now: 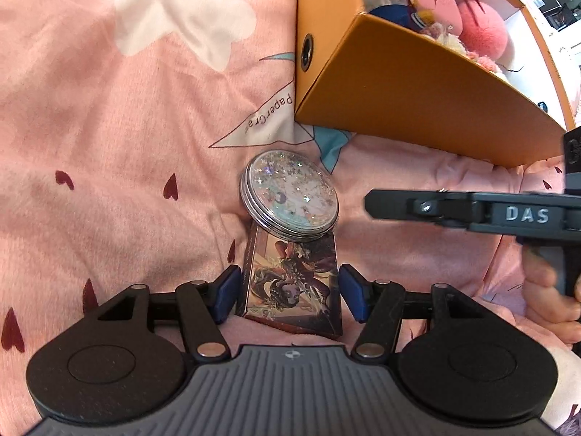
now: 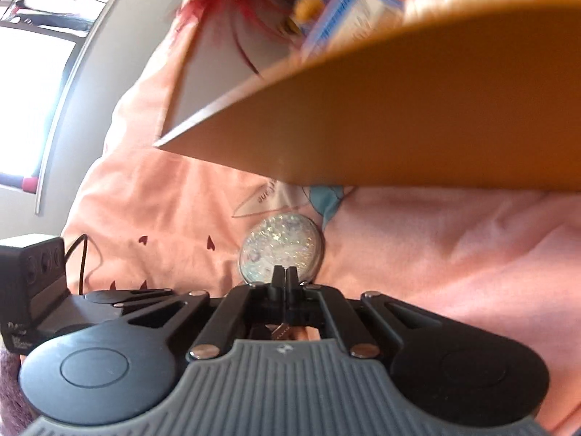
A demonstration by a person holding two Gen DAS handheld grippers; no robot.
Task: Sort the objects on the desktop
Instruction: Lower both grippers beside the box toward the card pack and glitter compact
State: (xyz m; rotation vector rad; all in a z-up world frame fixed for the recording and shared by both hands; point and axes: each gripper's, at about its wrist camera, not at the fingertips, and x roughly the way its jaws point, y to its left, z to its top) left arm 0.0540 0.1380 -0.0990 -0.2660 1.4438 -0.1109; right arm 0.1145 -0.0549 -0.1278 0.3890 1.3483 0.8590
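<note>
A round glitter-filled disc [image 1: 290,198] leans on the far end of an illustrated card box [image 1: 292,287] on the pink blanket. My left gripper [image 1: 290,292] is open, its blue pads [image 1: 227,292] on either side of the card box with small gaps. My right gripper [image 2: 285,278] is shut and empty, its tips just in front of the glitter disc [image 2: 281,247]. It shows from the side in the left wrist view [image 1: 454,212], to the right of the disc. An orange box [image 1: 410,83] holding plush toys stands beyond.
The pink blanket [image 1: 109,145] with hearts and a paper-crane print covers the surface. The orange box's wall [image 2: 399,116] looms close above the right gripper. A hand [image 1: 548,290] holds the right gripper's handle. A window [image 2: 29,72] is at far left.
</note>
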